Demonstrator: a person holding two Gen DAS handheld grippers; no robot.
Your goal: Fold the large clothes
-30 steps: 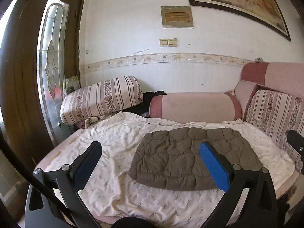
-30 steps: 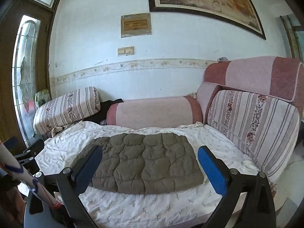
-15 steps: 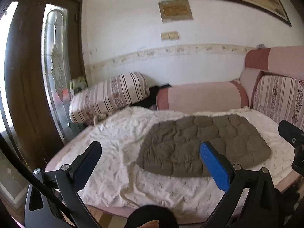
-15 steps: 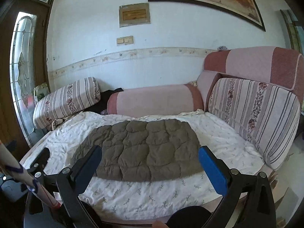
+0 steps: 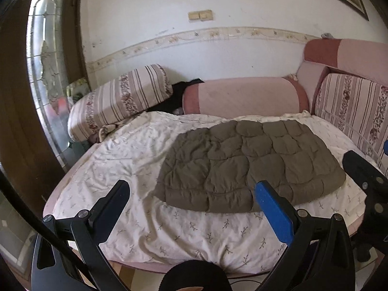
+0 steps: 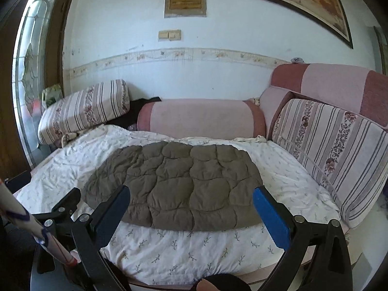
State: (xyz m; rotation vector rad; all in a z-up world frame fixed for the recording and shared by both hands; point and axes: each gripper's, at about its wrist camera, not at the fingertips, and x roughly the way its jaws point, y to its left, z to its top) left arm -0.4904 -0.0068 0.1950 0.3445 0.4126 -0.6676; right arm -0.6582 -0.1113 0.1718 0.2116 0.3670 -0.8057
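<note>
Both grippers have drawn back from the bed since a second ago: the near edge of the mattress, cut off low in the earlier pictures, now shows in full with floor below it. The folded quilted garment [image 5: 249,167] has not shifted; it lies flat on the white sheet [image 5: 135,160], right of the middle and nearer the striped cushion [image 6: 339,150] than the door side.

The left gripper [image 5: 191,194] hangs in front of the near edge, its jaws wide apart and holding nothing. The right gripper [image 6: 191,196] does the same, jaws spread just as wide and empty, with the garment showing between its fingers. Each gripper catches the tip of the other at the side of its picture, so they hang side by side, near each other.

The garment's near hem stops short of the mattress edge, leaving a strip of bare sheet along the front. To the left there is a broad stretch of rumpled sheet, open as far as the striped bolster [image 5: 118,99]. Behind, the pink bolster [image 6: 201,118] lies against the wall, just beyond the garment's far edge. A dark rounded shape, too cropped to make out, sits at the bottom of both views.
</note>
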